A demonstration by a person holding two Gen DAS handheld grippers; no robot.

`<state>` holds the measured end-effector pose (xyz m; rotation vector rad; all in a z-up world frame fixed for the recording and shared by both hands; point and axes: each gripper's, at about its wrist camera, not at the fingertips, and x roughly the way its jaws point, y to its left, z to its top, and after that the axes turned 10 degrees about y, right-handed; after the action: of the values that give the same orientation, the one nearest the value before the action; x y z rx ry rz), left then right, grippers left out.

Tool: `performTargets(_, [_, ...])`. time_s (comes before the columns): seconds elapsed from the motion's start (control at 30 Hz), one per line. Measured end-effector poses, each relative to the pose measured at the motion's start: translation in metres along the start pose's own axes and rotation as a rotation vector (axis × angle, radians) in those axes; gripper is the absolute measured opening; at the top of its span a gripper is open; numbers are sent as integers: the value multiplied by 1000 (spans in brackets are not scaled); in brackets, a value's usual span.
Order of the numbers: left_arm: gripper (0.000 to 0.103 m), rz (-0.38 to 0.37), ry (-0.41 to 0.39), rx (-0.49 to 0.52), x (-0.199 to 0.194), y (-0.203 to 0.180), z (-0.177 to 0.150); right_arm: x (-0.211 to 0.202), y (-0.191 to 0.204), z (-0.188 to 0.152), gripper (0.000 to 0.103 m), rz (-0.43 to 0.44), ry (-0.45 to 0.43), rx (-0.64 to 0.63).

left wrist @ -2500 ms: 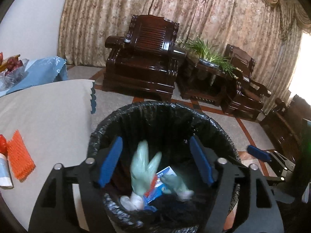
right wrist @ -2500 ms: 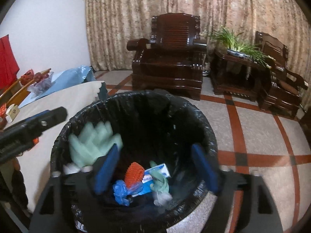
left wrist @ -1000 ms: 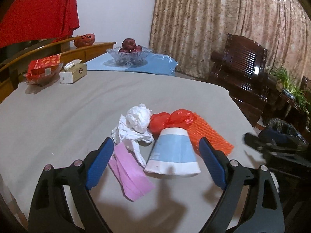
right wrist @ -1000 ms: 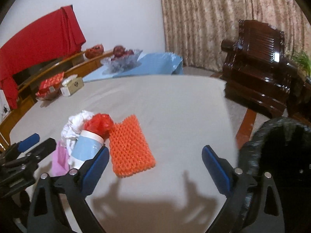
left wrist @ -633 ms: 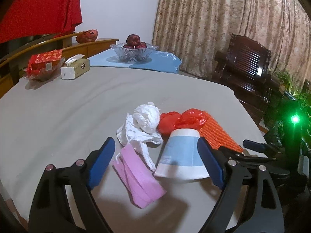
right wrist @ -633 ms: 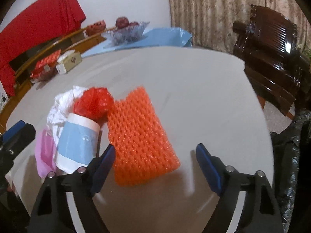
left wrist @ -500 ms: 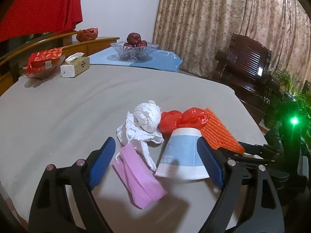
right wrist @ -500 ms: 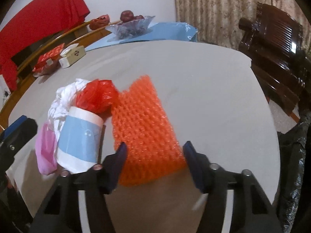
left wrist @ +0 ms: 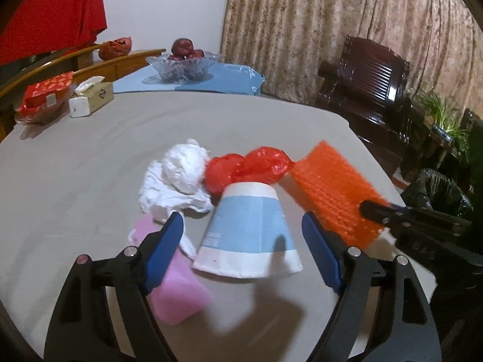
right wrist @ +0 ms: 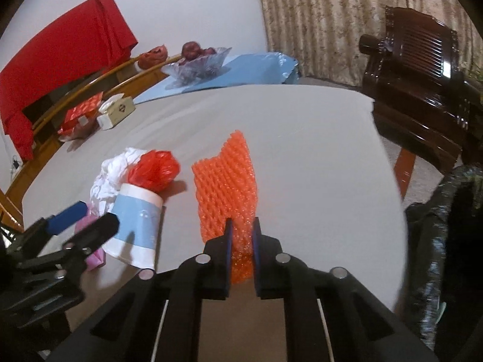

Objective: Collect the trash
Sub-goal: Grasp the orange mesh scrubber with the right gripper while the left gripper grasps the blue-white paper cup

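Note:
A paper cup (left wrist: 250,229), pale blue with white bands, lies on its side on the grey table (left wrist: 60,166). My left gripper (left wrist: 243,241) straddles it, jaws closing, and the pads are still clear of its sides. Around the cup lie a white crumpled wad (left wrist: 178,178), a red plastic bag (left wrist: 247,166) and a pink piece (left wrist: 178,292). My right gripper (right wrist: 240,238) is shut on the near edge of the orange foam net (right wrist: 226,181), which is bunched between the pads. A black-lined trash bin (right wrist: 446,226) stands off the table's right edge.
At the table's far side are a glass fruit bowl (left wrist: 184,63) on a blue sheet, a tissue box (left wrist: 90,99) and a red packet (left wrist: 45,96). A dark wooden armchair (left wrist: 371,84) and curtains lie beyond the table.
My right gripper came down over the foam net and closed on its near edge. My left gripper moved in around the cup with its jaws narrowing.

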<state>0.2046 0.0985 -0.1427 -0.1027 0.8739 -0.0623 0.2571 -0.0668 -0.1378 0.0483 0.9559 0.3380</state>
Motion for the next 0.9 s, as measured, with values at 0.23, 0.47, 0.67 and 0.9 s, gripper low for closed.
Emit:
performTargets(0.23, [71,-5,76,-11,24,-3,3,-4,-8,-3,11,-4,-12,8])
performTargets(0.47, [71,3,120,-3,34,-7,5,3,-7,-5,11,11,-5,10])
performTargets(0.67, [76,17,176,-29,45,-4,6,3,-7,-8,11,10,1,11])
performTargets(0.9, [57,16,149,-35,38,-4,5,-1,-8,-9,11,6,-6,15])
